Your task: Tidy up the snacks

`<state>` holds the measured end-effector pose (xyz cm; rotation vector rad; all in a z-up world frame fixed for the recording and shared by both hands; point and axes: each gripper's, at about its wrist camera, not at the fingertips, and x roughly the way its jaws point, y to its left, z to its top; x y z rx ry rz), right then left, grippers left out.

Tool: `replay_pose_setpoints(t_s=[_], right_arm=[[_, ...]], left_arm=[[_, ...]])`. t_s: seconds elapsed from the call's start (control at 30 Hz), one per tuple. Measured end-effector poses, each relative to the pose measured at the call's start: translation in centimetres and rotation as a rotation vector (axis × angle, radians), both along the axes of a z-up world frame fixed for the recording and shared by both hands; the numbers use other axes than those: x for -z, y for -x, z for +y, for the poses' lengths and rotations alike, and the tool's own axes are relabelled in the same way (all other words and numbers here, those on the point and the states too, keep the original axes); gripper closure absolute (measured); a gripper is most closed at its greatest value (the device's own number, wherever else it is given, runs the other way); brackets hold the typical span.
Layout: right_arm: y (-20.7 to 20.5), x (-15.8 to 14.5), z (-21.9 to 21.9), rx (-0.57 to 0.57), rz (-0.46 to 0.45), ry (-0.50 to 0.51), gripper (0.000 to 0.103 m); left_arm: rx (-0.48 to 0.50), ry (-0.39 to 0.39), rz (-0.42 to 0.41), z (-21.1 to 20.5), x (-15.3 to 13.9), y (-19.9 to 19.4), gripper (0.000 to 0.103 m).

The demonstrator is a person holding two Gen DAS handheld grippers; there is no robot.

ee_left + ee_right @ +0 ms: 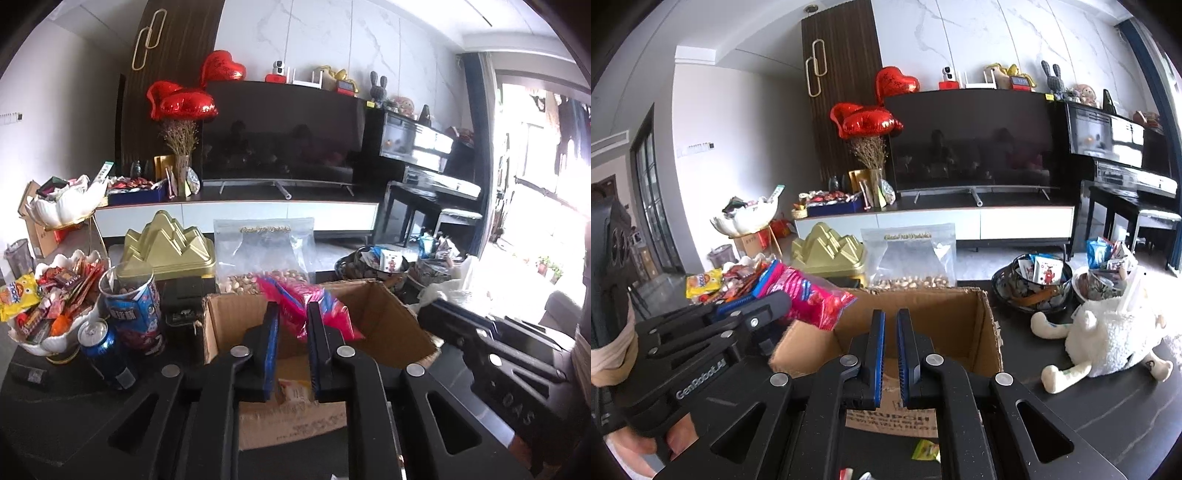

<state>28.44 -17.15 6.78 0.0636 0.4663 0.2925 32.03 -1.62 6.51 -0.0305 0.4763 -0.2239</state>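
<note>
A pink and blue snack packet (312, 306) sits between the fingertips of my left gripper (291, 314), blurred, with both pads against it. It hangs over the open cardboard box (384, 314). The right wrist view shows the same packet (809, 295) sticking out of the left gripper (775, 301) above the box's left flap. My right gripper (890, 325) is shut with nothing between its blue pads, above the near side of the box (960, 317). A small packet lies on the box floor (293, 391).
On the left stand a white bowl heaped with snacks (55, 295), a blue cup (135, 306) and a blue can (105, 350). Behind the box are a gold tin (168, 243) and a clear bag of nuts (264, 251). A plush sheep (1108, 332) and snack bowls (1032, 280) lie to the right.
</note>
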Motion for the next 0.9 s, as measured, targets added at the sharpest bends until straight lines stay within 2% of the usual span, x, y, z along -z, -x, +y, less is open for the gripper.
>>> replay_pose_setpoints(t_s=[0.03, 0.07, 0.17, 0.37, 0.43, 0.5, 0.63, 0.9], right_arm=[[-0.3, 0.2, 0.0, 0.001, 0.007, -0.001, 0.095], [-0.4, 0.2, -0.1, 0.003, 0.01, -0.005, 0.095], [-0.6, 0.6, -0.4, 0.003, 0.018, -0.015, 0.095], [0.1, 1.2, -0.8, 0.004, 0.04, -0.018, 0.094], [0.5, 1.2, -0.9, -0.003, 0.044, -0.021, 0.09], [1.2, 1.3, -0.8, -0.011, 0.044, -0.025, 0.078], [2.4, 1.1, -0.7, -0.027, 0.039, -0.025, 0.073], [6.0, 0.8, 0.0, -0.06, 0.024, -0.029, 0.053]], left_arm=[[-0.003, -0.011, 0.002, -0.1, 0.0, -0.3, 0.066], [-0.005, -0.017, 0.001, -0.2, 0.0, -0.4, 0.062], [-0.023, -0.04, -0.017, -0.2, 0.0, 0.2, 0.061], [-0.02, -0.035, -0.009, 0.2, -0.2, 2.3, 0.056], [-0.023, -0.039, -0.009, 0.3, -0.2, 3.2, 0.051], [-0.021, -0.042, -0.007, 0.3, -0.2, 4.0, 0.048], [-0.021, -0.025, 0.003, 0.6, -0.2, 5.8, 0.045], [-0.012, -0.008, 0.03, 1.2, 0.3, 9.2, 0.041]])
